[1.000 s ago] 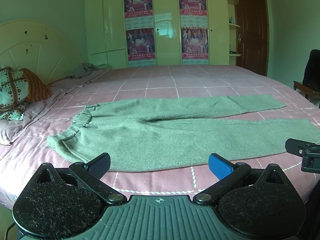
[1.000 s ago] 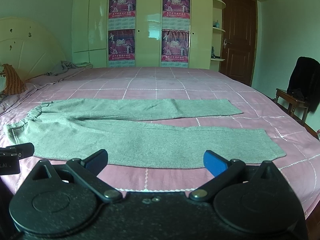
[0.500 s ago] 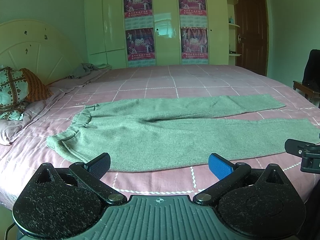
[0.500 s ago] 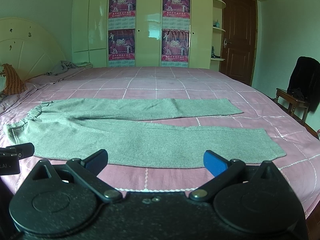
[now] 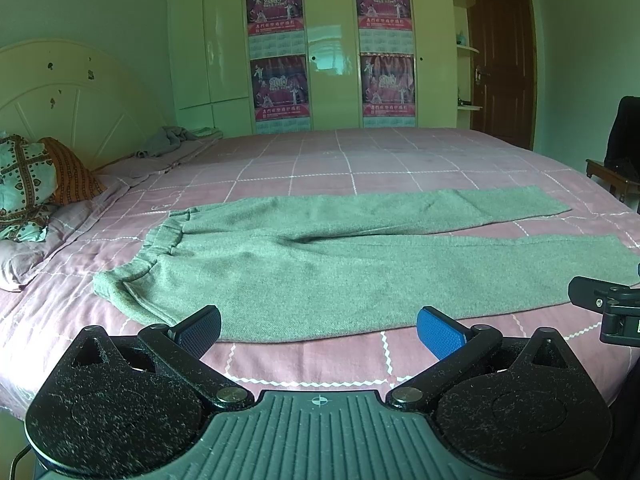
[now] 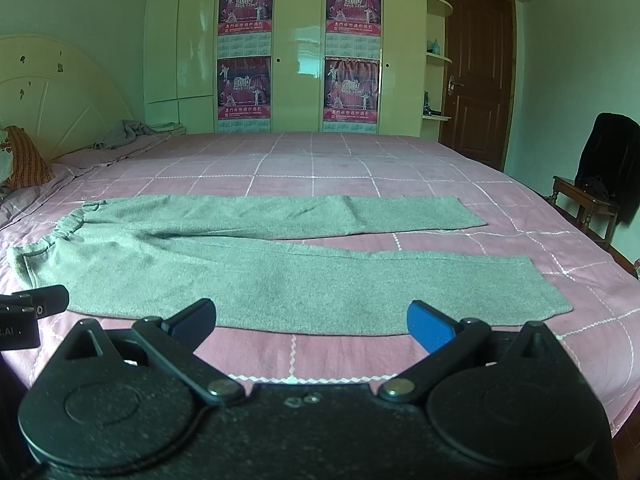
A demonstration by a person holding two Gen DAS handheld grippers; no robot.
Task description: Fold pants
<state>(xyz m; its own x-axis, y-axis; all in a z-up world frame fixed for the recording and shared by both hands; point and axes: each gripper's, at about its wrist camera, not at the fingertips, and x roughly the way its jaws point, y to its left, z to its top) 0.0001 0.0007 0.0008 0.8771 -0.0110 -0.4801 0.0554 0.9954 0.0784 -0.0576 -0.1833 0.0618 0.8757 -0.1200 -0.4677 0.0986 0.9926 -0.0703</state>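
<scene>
Grey-green pants [image 5: 320,264] lie flat on the pink checked bed, waistband to the left, both legs stretched to the right and slightly apart. They also show in the right wrist view [image 6: 280,272]. My left gripper [image 5: 319,330] is open and empty, just short of the near edge of the pants by the waist end. My right gripper [image 6: 312,324] is open and empty, just short of the near leg's edge. Part of the right gripper shows at the right edge of the left wrist view [image 5: 604,300].
The pink bed [image 5: 360,168] stretches back to a cream wardrobe [image 6: 296,52] with posters. Pillows [image 5: 36,184] and a headboard are on the left. A wooden chair [image 6: 592,196] with dark clothing stands on the right by a brown door [image 6: 476,76].
</scene>
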